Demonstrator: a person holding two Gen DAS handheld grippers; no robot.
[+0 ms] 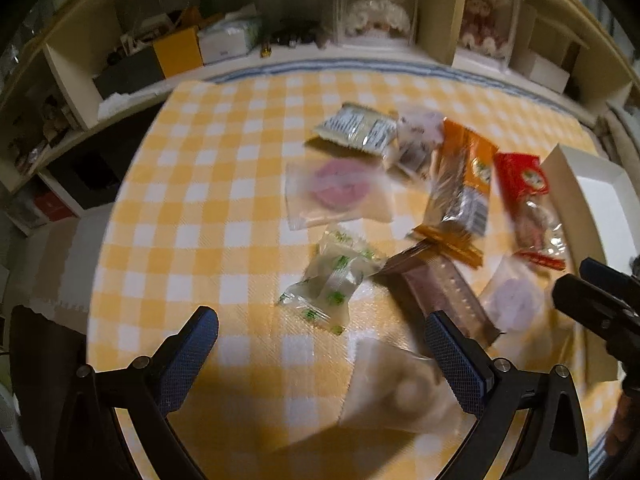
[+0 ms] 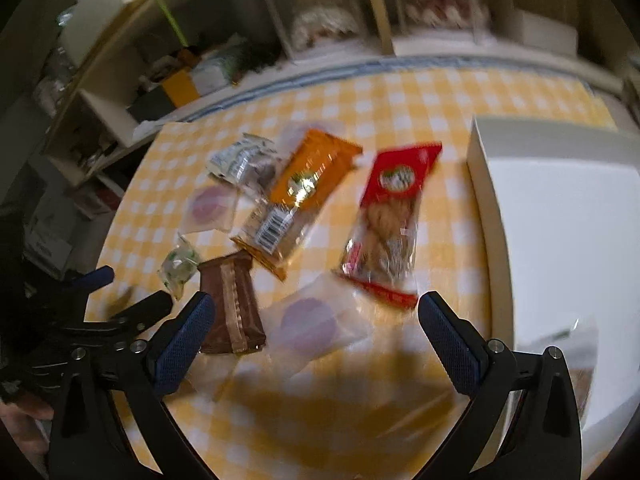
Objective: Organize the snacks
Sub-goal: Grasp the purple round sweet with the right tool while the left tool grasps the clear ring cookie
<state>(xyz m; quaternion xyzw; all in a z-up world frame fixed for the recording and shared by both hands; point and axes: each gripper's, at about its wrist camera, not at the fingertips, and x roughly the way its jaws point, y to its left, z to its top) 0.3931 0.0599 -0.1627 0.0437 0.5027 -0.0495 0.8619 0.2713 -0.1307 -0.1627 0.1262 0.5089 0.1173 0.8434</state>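
Both grippers, left and right, gaped empty over scattered snacks; red pack at twelve o'clock, white box at two, shelves behind.

Right gripper wide open above table w/ yellow check cloth, nothing btwn its fingers. Below it: brown bar, clear pouch w/ purple disc. Red packet and orange packet beyond. White box at right. Left gripper at left edge.

Bare checked tablecloth lay left of the snack pile; passage was free there. The white box walled off the right side.
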